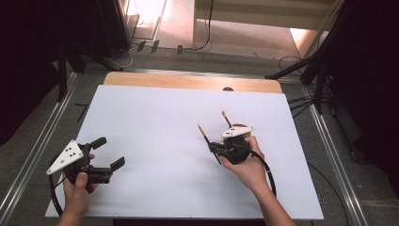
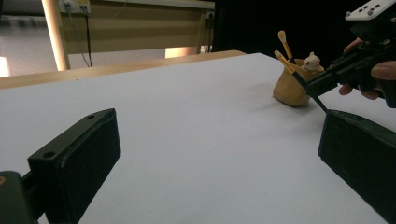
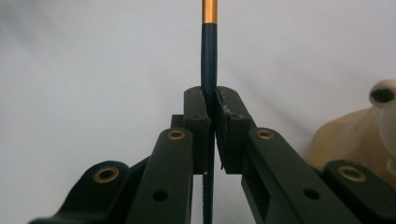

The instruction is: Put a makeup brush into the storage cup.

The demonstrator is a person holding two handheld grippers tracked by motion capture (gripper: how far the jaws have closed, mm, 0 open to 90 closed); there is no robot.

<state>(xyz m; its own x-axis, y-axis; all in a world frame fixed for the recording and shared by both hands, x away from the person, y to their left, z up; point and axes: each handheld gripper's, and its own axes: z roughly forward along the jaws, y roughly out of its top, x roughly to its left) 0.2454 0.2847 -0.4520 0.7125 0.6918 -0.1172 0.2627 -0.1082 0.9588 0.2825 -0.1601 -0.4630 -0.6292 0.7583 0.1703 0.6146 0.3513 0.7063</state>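
My right gripper [image 1: 215, 149] is shut on a thin brush [image 1: 205, 135] with a dark handle and a gold band, held slanted just above the white sheet [image 1: 155, 117]. In the right gripper view the pads [image 3: 196, 109] pinch the brush [image 3: 209, 42] at its handle. Right beside it stands a tan holder [image 2: 290, 88] with a small bear figure [image 2: 312, 61] and another brush [image 2: 285, 43] standing in it. My left gripper [image 1: 111, 151] rests at the sheet's near left, open with nothing between its jaws, far from the holder.
The white sheet covers most of a wooden table [image 1: 188, 81]. Metal rails [image 1: 329, 141] run along both sides, and dark stands and cables sit beyond the far corners.
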